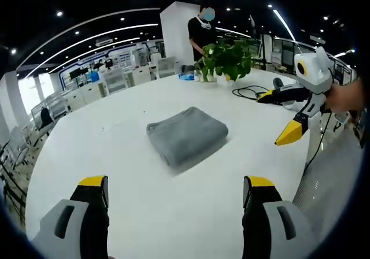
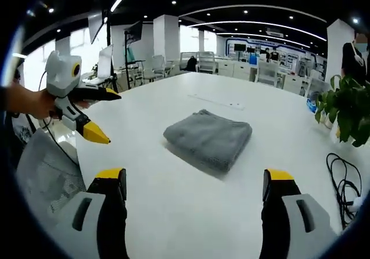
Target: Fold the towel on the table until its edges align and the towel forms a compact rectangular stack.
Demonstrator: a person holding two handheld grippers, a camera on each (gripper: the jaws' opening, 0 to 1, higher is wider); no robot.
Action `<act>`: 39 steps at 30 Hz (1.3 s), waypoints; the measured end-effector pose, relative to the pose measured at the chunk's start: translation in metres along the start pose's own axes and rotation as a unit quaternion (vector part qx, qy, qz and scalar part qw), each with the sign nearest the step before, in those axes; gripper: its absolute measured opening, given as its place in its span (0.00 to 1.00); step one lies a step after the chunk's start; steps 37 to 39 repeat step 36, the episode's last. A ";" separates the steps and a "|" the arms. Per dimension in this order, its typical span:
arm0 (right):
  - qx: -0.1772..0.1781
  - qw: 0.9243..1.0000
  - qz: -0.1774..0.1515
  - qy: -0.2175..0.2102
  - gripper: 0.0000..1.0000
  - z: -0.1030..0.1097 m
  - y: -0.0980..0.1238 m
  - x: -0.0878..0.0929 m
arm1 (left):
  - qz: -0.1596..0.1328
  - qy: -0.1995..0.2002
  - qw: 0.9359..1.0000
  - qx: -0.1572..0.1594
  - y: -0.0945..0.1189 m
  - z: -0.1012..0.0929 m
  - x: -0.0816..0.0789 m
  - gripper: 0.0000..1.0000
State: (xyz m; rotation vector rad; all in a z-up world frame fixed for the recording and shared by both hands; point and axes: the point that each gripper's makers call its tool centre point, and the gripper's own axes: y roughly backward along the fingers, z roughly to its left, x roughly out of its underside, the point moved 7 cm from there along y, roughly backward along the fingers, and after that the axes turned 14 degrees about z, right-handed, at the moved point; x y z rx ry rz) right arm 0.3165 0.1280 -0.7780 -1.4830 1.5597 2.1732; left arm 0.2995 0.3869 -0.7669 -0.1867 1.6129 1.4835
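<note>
Towel: grey terry towel (image 1: 187, 135) lies folded into a thick rectangle mid-way across the white round desk (image 1: 133, 213); we see it from the other side too (image 2: 209, 139).
Fold state: we judge it done or near done. Layers stacked, edges roughly in line, one corner looks a bit soft.
Left tongs: yellow-tipped left tongs (image 1: 176, 191) spread wide, pinching nothing, held off the desk short of the towel. In the right gripper view they sit off to the left (image 2: 99, 114) in a hand.
Right tongs: yellow-tipped right tongs (image 2: 196, 182) spread wide, empty, also clear of the towel. In the left gripper view they hang beyond the desk's right edge (image 1: 278, 115).
Nearby: green potted plant (image 1: 226, 59) and black cable (image 1: 250, 91) at the far side, well apart from the towel.
Risk 1: any extra tug at a corner would shear the layers and undo the alignment.
Risk 2: if we go back in, a tip catching the top fold lifts only one layer.
Risk 3: pushing the stack toward the desk edge near the right tongs could slide it off.
</note>
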 end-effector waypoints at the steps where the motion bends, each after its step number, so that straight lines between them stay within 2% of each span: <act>1: 0.003 1.000 -0.001 0.000 0.99 0.000 0.002 0.003 | 0.002 0.002 1.000 -0.001 0.000 -0.001 0.003 0.99; 6: 0.016 1.000 -0.007 0.001 0.99 0.002 0.010 0.014 | 0.007 0.024 1.000 -0.008 -0.001 -0.003 0.016 0.99; 9: 0.027 1.000 -0.014 0.005 0.99 0.004 0.016 0.020 | 0.009 0.014 1.000 -0.014 -0.005 -0.007 0.023 0.99; 14: 0.034 0.999 -0.012 -0.005 0.99 0.004 0.016 0.028 | 0.012 0.014 1.000 -0.015 -0.006 -0.015 0.027 0.99; 19: 0.025 1.000 -0.009 -0.007 0.99 0.007 0.013 0.035 | 0.014 0.018 1.000 -0.018 -0.004 -0.018 0.028 0.99; 25: 0.020 1.000 -0.008 -0.009 0.99 0.006 0.010 0.037 | 0.014 0.026 0.999 -0.020 0.002 -0.023 0.031 0.99; 33: 0.014 1.000 -0.011 -0.008 0.97 0.008 0.010 0.038 | 0.023 0.037 0.999 -0.025 0.001 -0.016 0.041 0.99; 39: 0.022 1.000 -0.012 -0.010 0.94 0.007 0.013 0.038 | 0.027 0.030 0.999 -0.027 0.003 -0.016 0.042 0.99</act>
